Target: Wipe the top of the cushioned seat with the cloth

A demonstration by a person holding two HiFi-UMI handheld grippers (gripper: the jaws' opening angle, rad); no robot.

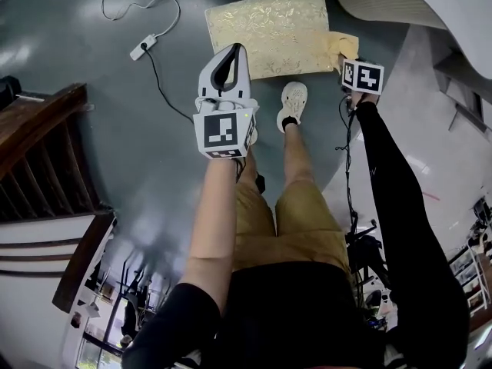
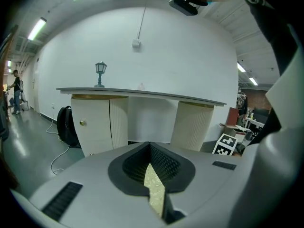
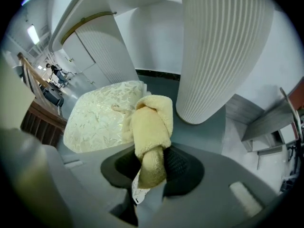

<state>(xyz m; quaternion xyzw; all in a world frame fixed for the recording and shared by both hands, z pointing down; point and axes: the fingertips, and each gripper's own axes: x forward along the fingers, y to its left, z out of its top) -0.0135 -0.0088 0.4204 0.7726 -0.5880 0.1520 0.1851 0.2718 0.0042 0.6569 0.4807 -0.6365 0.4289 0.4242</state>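
Power strip (image 1: 143, 47) lies on the floor at left, well clear. Left gripper (image 1: 229, 58) hangs by the seat's (image 1: 265, 29) front-left corner, jaws pressed together, apparently empty; the gold sliver between them is probably seat beyond. Right gripper (image 3: 151, 170) pinches the cloth (image 3: 152, 122) at the seat's right edge. Judged: wiping at its start; next, press down and sweep leftward. Ribbed column (image 3: 223, 46) crowds the right.
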